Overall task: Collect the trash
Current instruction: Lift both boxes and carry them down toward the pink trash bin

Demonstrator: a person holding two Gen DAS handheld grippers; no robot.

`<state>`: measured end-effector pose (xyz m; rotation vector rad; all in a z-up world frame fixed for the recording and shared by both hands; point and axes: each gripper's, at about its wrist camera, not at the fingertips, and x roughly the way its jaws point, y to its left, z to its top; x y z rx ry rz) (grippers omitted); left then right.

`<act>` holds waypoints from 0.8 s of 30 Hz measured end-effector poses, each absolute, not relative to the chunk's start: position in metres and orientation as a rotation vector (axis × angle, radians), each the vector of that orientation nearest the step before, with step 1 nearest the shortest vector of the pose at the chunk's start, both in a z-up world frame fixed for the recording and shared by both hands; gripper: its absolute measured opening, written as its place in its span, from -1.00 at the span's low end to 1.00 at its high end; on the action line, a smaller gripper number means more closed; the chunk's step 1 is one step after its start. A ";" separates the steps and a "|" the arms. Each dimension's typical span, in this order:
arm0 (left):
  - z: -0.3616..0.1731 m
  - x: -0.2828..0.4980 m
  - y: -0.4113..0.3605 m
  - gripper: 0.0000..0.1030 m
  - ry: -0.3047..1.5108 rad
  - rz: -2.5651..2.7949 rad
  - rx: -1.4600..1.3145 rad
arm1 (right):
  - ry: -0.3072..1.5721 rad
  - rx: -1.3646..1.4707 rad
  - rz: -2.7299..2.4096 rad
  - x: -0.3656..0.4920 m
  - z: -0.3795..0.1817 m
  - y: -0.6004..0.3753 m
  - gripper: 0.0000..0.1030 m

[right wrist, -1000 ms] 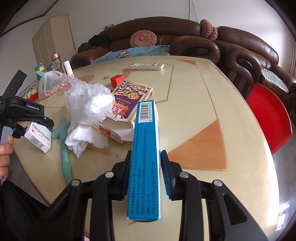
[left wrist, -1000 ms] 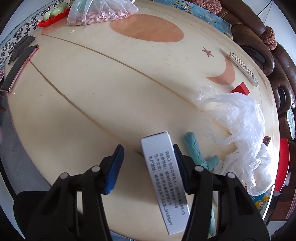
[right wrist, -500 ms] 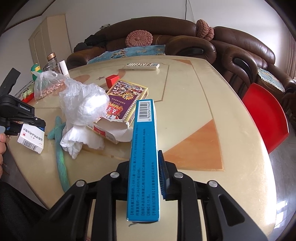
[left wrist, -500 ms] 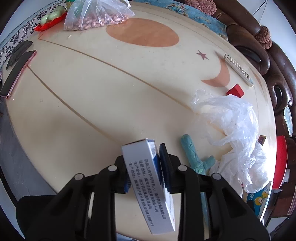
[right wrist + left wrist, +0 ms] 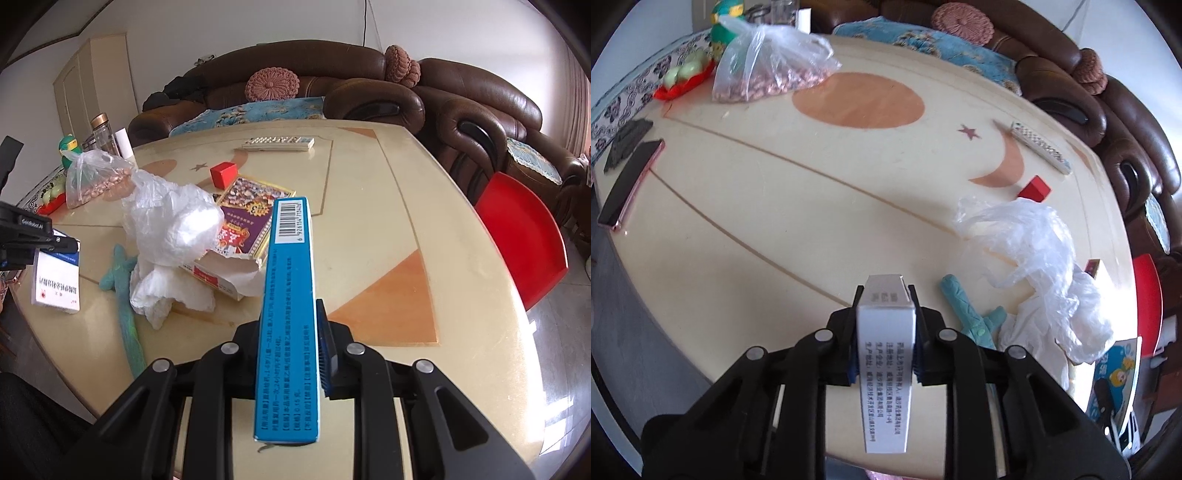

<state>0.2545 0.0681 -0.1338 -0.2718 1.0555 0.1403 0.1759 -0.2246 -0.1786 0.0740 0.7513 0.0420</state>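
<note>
My left gripper (image 5: 885, 332) is shut on a white medicine box (image 5: 885, 369) and holds it above the table's near edge; the box also shows in the right wrist view (image 5: 55, 277). My right gripper (image 5: 288, 332) is shut on a blue medicine box (image 5: 288, 314), held on edge above the table. A crumpled clear plastic bag (image 5: 1027, 251) (image 5: 173, 221), a white tissue wad (image 5: 162, 291) and a torn carton (image 5: 225, 273) lie together mid-table. A teal strip (image 5: 964, 310) (image 5: 122, 295) lies beside them.
On the cream round table (image 5: 775, 203): a bag of peanuts (image 5: 768, 70), a phone (image 5: 628, 184), a remote (image 5: 1039, 146), a red cube (image 5: 1034, 188), a purple printed box (image 5: 251, 214). A red chair (image 5: 517, 236) and brown sofas (image 5: 369, 85) stand beyond.
My left gripper closed on the white box, lifted it and levelled it. My right gripper tightened on the blue box and stayed roughly in place.
</note>
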 end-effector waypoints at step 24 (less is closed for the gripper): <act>-0.079 0.192 0.050 -0.60 0.836 -0.034 -0.126 | 0.618 0.015 0.008 0.138 -0.127 -0.208 -0.58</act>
